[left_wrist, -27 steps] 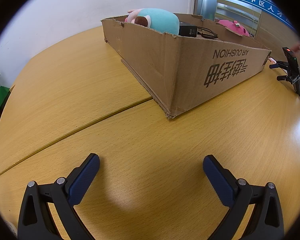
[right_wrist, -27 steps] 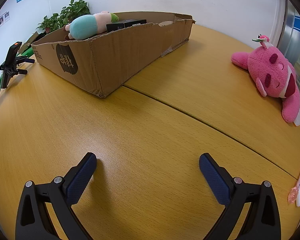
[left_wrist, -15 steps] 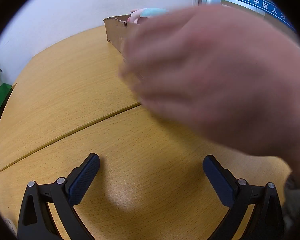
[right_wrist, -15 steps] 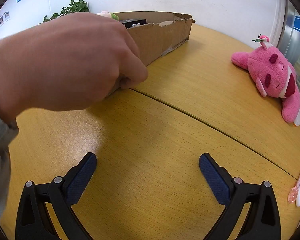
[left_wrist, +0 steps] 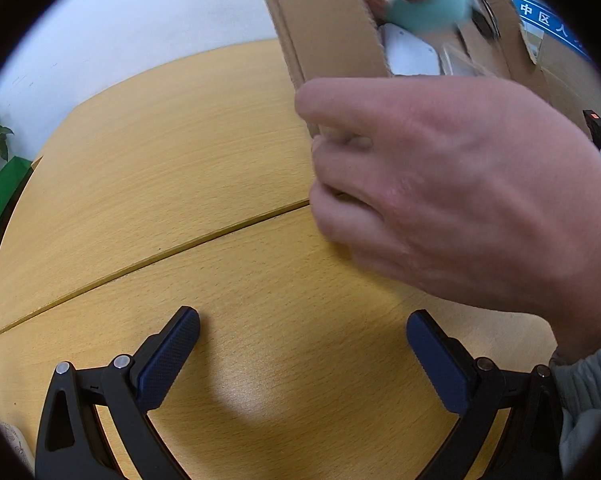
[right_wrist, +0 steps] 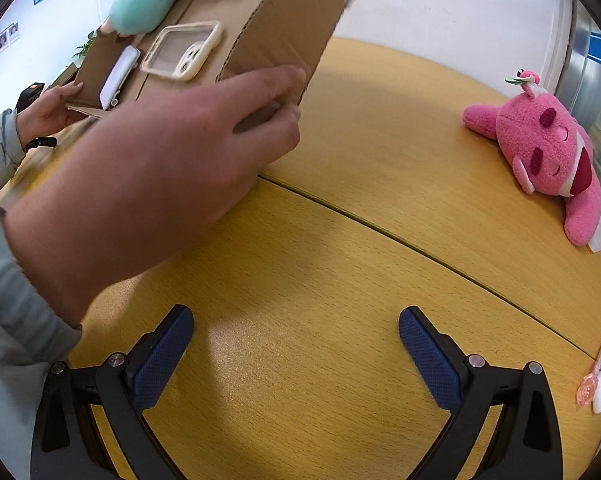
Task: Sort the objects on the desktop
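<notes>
Both tools, left (left_wrist: 302, 354) and right (right_wrist: 296, 350), are gaping empty; the pink plush (right_wrist: 548, 152) is lying far right of the tilted cardboard box (right_wrist: 284, 20), nearer the right tool.

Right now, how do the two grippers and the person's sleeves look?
Both the left gripper and the right gripper have black angular frames with silver rivets and dark blue textured pads. No cables or markings show. The sleeves are pale grey-green, with a ribbed cuff.
</notes>
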### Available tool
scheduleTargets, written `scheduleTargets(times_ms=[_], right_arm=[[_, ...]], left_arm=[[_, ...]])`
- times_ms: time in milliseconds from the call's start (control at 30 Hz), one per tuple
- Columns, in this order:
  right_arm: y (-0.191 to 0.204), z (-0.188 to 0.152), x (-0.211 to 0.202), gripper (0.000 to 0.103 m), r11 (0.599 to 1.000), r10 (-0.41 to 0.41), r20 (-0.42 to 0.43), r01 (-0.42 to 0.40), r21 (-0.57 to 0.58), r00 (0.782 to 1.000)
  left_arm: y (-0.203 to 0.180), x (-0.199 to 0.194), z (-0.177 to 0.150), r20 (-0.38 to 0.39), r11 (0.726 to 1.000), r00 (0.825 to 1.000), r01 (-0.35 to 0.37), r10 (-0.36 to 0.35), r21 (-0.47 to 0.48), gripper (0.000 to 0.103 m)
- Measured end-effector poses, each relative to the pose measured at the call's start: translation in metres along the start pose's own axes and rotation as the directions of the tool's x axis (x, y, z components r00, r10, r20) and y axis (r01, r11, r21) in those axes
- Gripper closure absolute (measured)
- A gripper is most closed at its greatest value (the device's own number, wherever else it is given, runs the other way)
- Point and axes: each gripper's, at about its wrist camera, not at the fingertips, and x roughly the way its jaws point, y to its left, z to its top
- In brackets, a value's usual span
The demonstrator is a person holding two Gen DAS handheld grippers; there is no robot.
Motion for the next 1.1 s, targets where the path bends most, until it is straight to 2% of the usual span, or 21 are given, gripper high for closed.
scheduleTargets(times_ms=[300,467,1100], right_arm=[[-0.0019,-0.0006,0.0009,0.0,1.0,-0.001,-0.001,0.001,0.001,1.0],[-0.0032,-0.001,0.0014,0.0,1.0,-0.001,-0.001,0.001,0.001,1.0],[-0.0078,0.0008,0.0039,0.0,1.0,-0.003,-0.001,0.003,0.002,1.0]], left_arm=[[0.0013,0.0026,0.0018,0.0,1.0,1.0,-0.009,0.009,-0.014,0.0],[0.0018,0.0054,0.0043,0.0,0.998,0.999,-0.036,0.036,-0.05,0.0],[0.0083,0.0081,0.0096,-0.001,0.997,0.999,-0.042,0.042,-0.059,0.0]])
